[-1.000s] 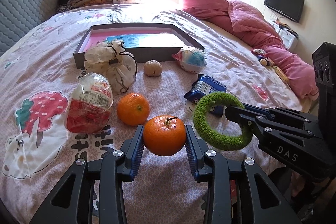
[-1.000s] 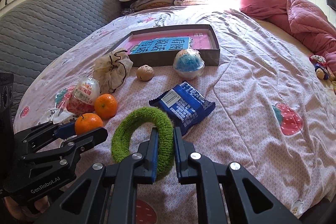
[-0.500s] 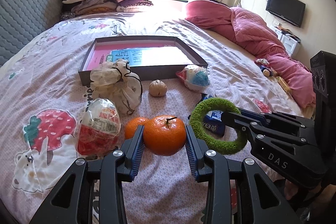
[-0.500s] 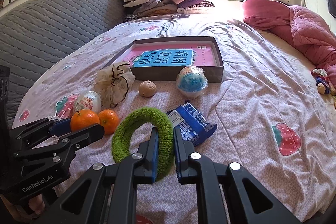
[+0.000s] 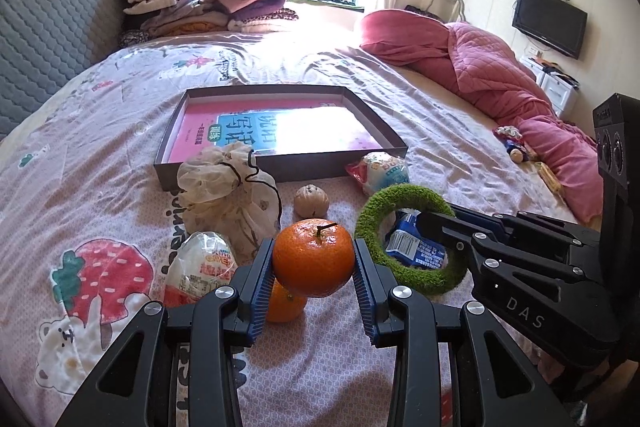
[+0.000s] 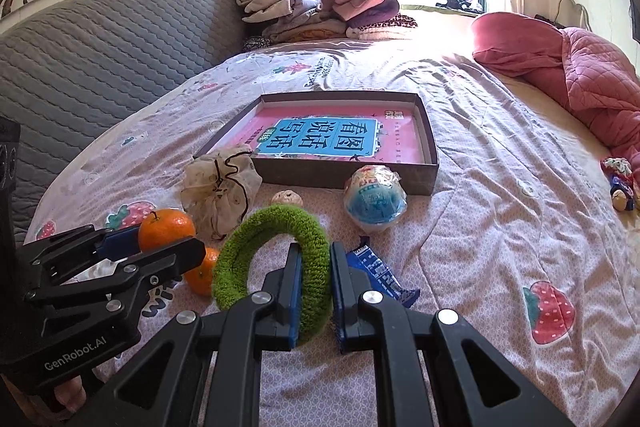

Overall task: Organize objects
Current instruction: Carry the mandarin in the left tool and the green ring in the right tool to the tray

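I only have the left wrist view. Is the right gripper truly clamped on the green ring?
Observer: Yes. The right wrist view shows the right gripper with both pads pressing the green ring on its near side.
Operator: Where is the second orange, under the one I hold?
Observer: The second orange lies on the bed, showing between the left gripper with its held orange and the ring.
Operator: Glare hides the box. What's inside?
Observer: Only a pink book lies flat in the box.
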### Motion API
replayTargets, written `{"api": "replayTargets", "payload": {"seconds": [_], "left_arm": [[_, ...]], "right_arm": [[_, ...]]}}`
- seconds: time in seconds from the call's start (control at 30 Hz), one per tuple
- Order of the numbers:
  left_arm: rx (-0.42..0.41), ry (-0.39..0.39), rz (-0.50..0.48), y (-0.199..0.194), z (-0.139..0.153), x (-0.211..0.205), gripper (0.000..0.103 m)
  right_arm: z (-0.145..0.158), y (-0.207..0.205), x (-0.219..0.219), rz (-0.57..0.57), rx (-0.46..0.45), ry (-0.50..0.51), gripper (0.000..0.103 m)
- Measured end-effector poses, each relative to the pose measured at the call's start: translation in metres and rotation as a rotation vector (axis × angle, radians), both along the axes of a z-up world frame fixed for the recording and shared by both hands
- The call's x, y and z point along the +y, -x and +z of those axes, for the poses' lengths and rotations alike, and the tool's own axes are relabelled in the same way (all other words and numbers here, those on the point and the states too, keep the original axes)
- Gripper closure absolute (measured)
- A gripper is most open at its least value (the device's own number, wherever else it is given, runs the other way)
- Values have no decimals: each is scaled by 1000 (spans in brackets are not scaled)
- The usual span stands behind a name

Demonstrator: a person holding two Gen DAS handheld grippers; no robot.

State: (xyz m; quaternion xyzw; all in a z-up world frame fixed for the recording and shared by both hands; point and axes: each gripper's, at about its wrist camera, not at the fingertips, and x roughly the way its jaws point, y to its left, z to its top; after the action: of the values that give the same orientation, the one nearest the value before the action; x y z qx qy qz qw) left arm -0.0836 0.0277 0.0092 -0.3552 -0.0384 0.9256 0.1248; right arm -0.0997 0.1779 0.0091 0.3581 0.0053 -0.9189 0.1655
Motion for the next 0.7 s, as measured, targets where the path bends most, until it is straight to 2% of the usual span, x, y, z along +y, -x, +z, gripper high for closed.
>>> {"api": "replayTargets", "payload": {"seconds": [0.7], "left_arm": [[14, 21, 78, 43, 13, -12, 65]], "right_arm": [[24, 36, -9, 38, 81, -9, 90]]}}
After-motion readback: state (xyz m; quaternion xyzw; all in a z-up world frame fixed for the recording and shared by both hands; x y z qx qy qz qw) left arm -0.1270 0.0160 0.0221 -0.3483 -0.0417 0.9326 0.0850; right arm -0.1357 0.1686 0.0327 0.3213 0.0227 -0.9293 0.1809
